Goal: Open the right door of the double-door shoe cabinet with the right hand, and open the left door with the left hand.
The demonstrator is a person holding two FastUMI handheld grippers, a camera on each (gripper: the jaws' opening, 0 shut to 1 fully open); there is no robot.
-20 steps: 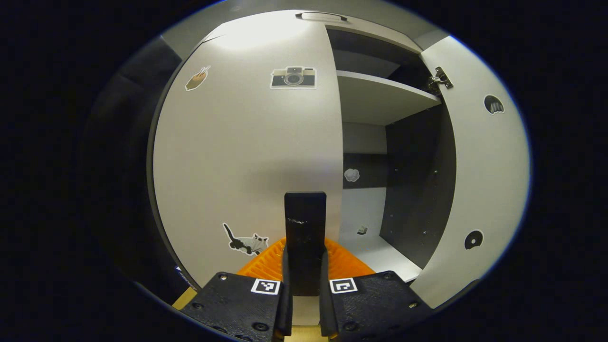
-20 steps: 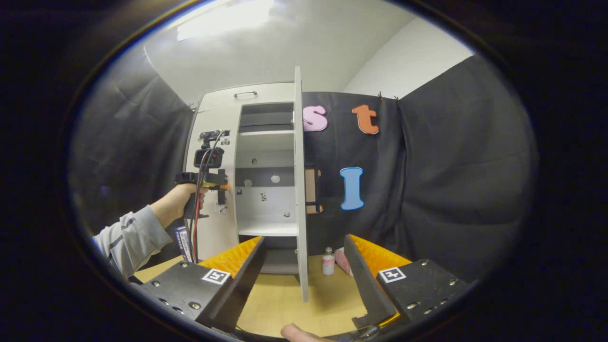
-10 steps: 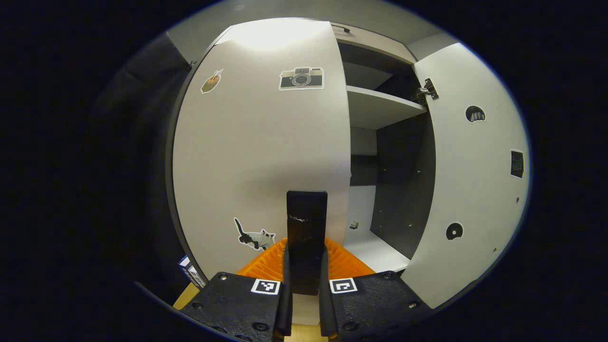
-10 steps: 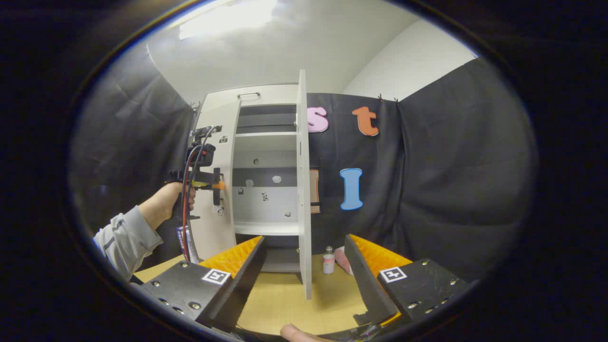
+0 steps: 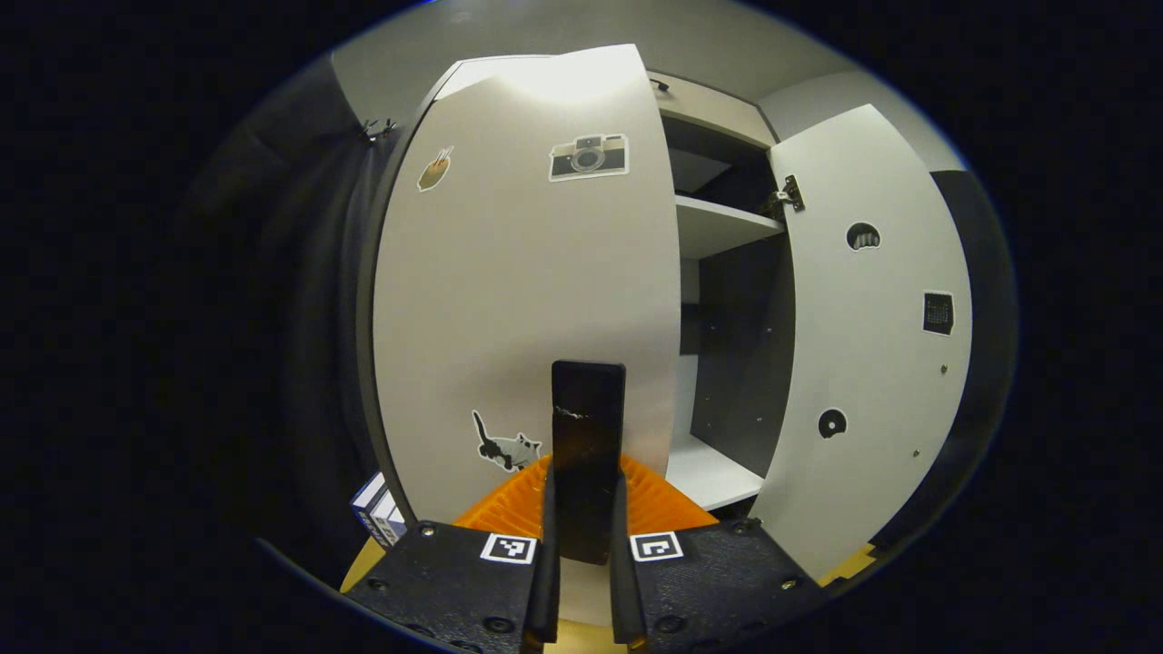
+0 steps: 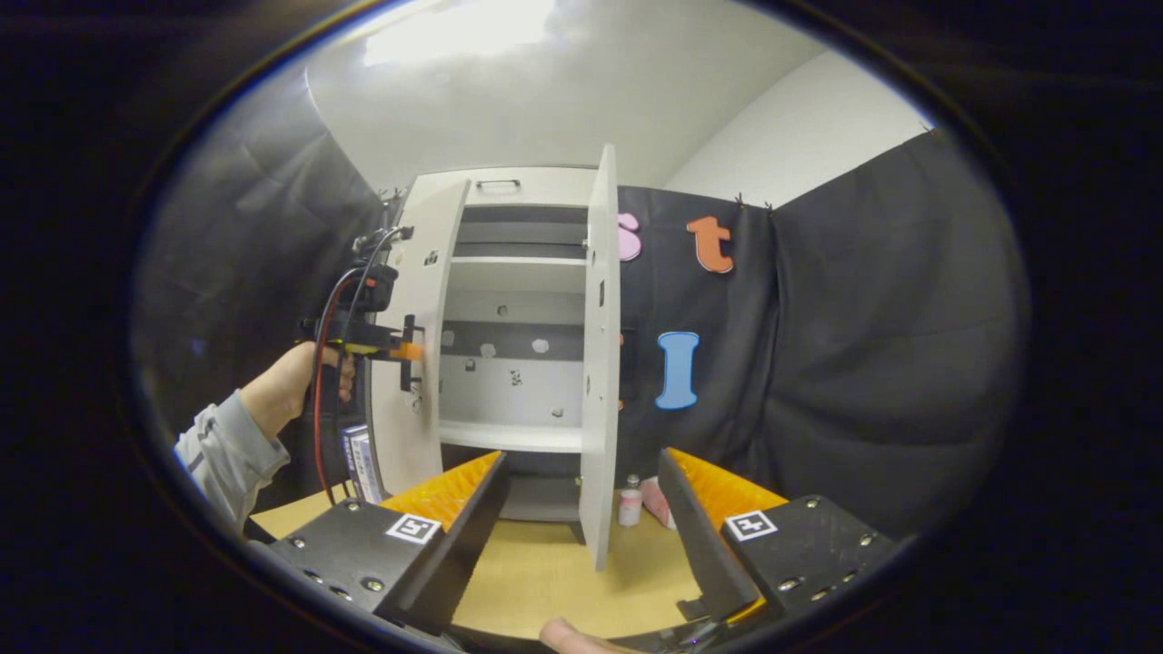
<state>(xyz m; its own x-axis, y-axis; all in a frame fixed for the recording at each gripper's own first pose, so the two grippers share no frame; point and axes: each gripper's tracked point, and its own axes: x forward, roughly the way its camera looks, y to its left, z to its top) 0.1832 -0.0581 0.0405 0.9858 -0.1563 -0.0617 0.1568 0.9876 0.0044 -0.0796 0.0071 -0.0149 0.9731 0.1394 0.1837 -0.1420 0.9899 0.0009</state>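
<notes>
My left tongs point(image 5: 581, 509) are clamped narrow on the black handle point(image 5: 588, 427) of the left door point(image 5: 518, 309), both orange fingers pressed against its sides. That door stands partly swung out from the shoe cabinet point(image 6: 509, 186), with a camera sticker point(image 5: 589, 156) near its top and a cat sticker point(image 5: 505, 448) low down, just beside the handle. Through the gap to its right I see a white shelf point(image 5: 722, 227) and the dark inner wall of the cabinet. The right door point(image 5: 863, 363) stands wide open beyond that, its inner face toward me.

In the right gripper view, my right tongs point(image 6: 581, 527) are spread wide and hold nothing; they hang above the bench point(image 6: 545, 581), back from the cabinet. The right door point(image 6: 600, 363) stands nearly edge-on between the two fingers. Farther off on the left, a hand point(image 6: 291, 391) in a grey sleeve point(image 6: 223, 450) holds the left tongs point(image 6: 409, 350) against the left door point(image 6: 418, 336). A small bottle point(image 6: 629, 504) stands on the bench just right of the right door's lower edge, with a pink thing beside it that I cannot make out.
</notes>
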